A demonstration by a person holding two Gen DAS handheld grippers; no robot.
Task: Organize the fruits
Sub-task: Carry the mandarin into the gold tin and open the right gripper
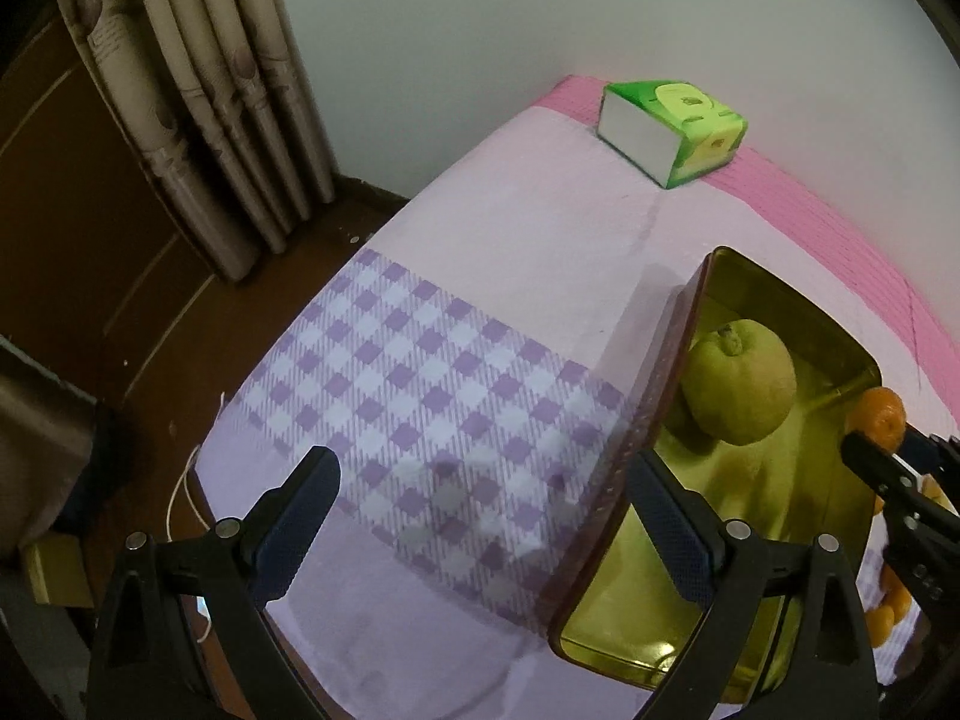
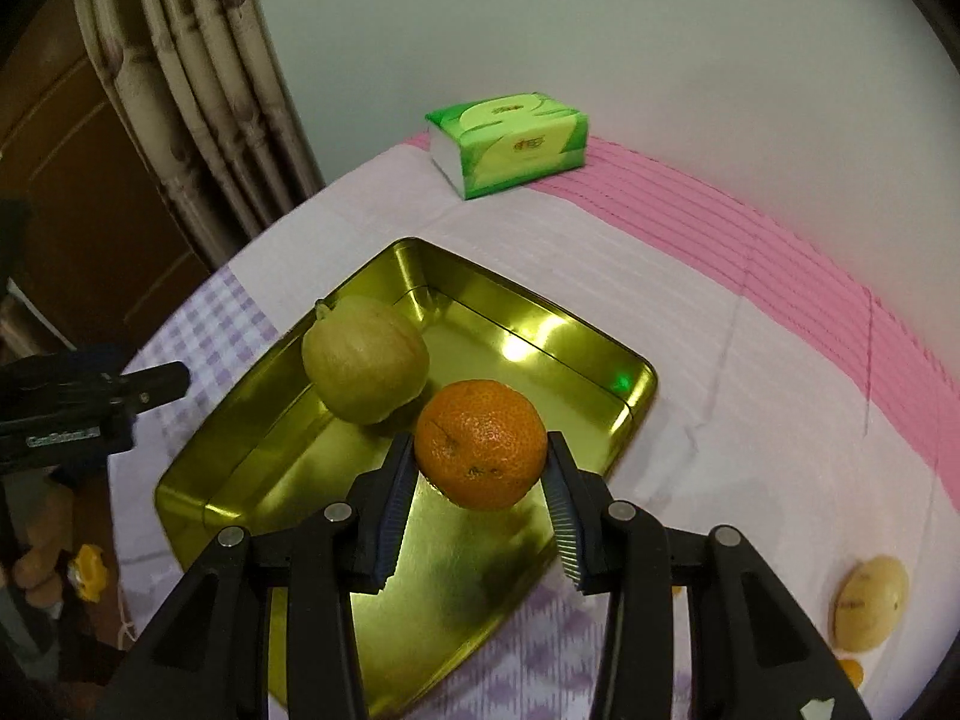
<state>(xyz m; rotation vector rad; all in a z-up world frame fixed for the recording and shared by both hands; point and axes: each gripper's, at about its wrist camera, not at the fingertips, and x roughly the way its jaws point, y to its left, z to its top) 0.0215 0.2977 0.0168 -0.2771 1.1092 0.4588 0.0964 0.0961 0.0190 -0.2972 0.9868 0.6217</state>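
A gold metal tray (image 2: 252, 450) lies on the table and holds a green pear (image 2: 365, 359). My right gripper (image 2: 480, 456) is shut on an orange (image 2: 480, 441) and holds it just above the tray, beside the pear. In the left wrist view my left gripper (image 1: 486, 474) is open and empty above the checked cloth, at the tray's left rim (image 1: 648, 402). The pear (image 1: 741, 381) and the orange (image 1: 882, 414) show there too. A yellow fruit (image 2: 870, 603) lies on the cloth to the right of the tray.
A green tissue pack (image 2: 510, 141) stands at the back of the table by the wall. More orange fruit (image 1: 888, 612) lies at the tray's right side. A curtain (image 1: 198, 96) hangs at the left, past the table's edge over brown floor.
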